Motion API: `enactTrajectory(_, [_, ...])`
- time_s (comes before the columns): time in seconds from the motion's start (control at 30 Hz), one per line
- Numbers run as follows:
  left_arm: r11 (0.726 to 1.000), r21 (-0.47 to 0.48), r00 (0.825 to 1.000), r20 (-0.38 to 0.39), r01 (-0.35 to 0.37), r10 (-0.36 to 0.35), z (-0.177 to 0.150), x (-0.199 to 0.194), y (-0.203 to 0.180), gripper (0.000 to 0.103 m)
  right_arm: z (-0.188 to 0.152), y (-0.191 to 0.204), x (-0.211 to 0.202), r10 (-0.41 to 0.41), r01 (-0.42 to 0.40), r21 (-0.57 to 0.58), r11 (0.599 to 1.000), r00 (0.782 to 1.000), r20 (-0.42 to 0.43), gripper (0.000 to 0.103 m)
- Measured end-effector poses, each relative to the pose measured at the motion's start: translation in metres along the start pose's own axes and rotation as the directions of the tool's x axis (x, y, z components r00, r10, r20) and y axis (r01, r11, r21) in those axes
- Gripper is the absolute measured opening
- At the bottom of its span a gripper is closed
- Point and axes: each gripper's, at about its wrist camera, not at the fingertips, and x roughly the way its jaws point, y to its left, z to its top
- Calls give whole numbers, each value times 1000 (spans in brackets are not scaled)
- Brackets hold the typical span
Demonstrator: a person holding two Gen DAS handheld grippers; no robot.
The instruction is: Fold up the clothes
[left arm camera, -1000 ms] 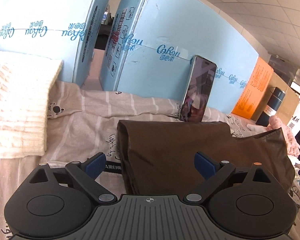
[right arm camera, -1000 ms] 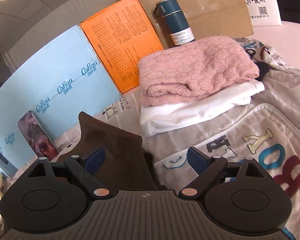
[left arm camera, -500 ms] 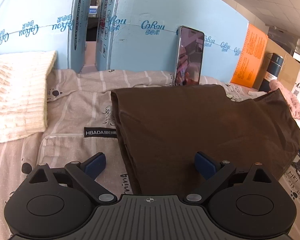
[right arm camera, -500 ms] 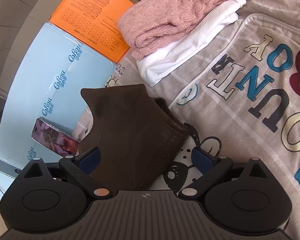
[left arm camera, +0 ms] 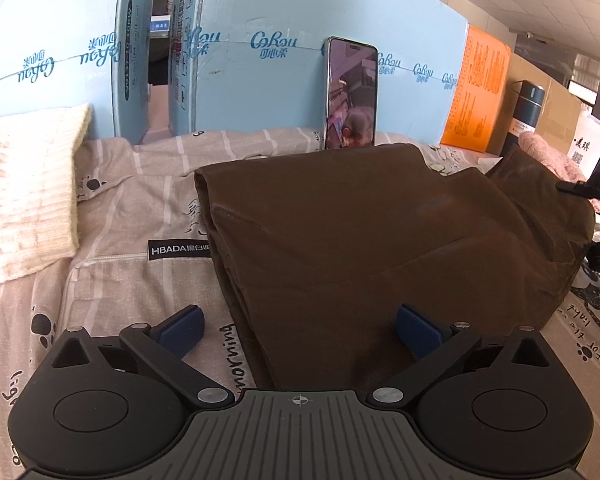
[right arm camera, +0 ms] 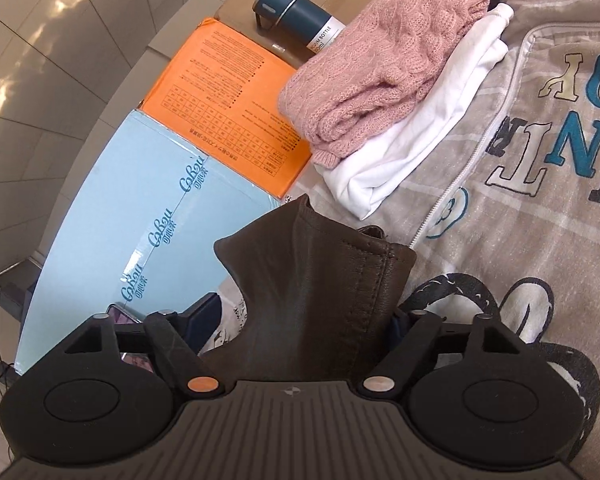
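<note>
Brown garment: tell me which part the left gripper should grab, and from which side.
Judging by its pose, take the brown garment by its near hem, close to the folded left edge, coming in low from the near side. That edge lies flat and stacked between the wide-open fingers of the left gripper. The right gripper is closing on the far, hemmed end, so this keeps the cloth taut.

right tool point(right arm camera: 304, 320) closing around brown garment point(right arm camera: 324, 288) corner, rolled since

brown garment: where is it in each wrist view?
Left wrist: brown garment fills centre and right, its near edge between the left gripper's open jaws.
Right wrist: brown garment at lower centre, a stitched corner between the right gripper's closing jaws.
Shared landmark: orange box.
</note>
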Motion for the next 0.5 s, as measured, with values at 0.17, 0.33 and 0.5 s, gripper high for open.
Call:
enactTrajectory(0.17, [999, 9, 999, 6, 35, -35, 0, -2, -1, 103, -4, 5, 0, -59, 69, -145, 987, 996, 71, 18])
enactTrajectory(0.33, [990, -3, 990, 6, 142, -142, 0, -1, -1, 103, -8, 17, -15, 34, 4, -257, 966, 989, 142, 12])
enactTrajectory(0.5, [942, -48, 944, 15, 331, -331, -2, -4, 0, 103, 0, 23, -42, 72, -20, -275, 961, 981, 182, 9])
